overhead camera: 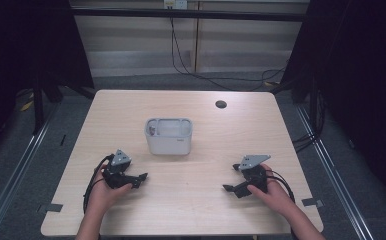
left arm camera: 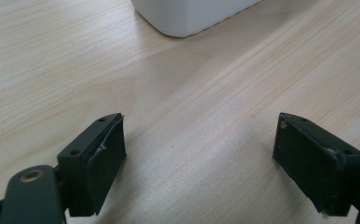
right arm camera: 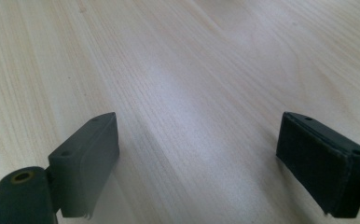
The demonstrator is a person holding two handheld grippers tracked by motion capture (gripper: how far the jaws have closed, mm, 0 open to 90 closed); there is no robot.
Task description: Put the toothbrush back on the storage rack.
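Observation:
A white rectangular container [overhead camera: 168, 136] stands near the middle of the wooden table [overhead camera: 131, 107], with a small dark item in its left inner corner. My left gripper [overhead camera: 140, 178] rests low over the table at the front left, a hand's width in front of the container, jaws wide apart with nothing between them. In the left gripper view the container's corner [left arm camera: 187, 16] shows beyond that open gripper [left arm camera: 199, 140]. At the front right, my right gripper [overhead camera: 229, 180] is also open and holds nothing; its own view shows the gripper [right arm camera: 199, 140] over bare wood.
A round cable hole [overhead camera: 221, 104] sits in the table's back right part. Black cables [overhead camera: 181, 55] run over the floor behind the table, and dark curtains hang at both sides. Metal floor rails [overhead camera: 21, 150] flank the table.

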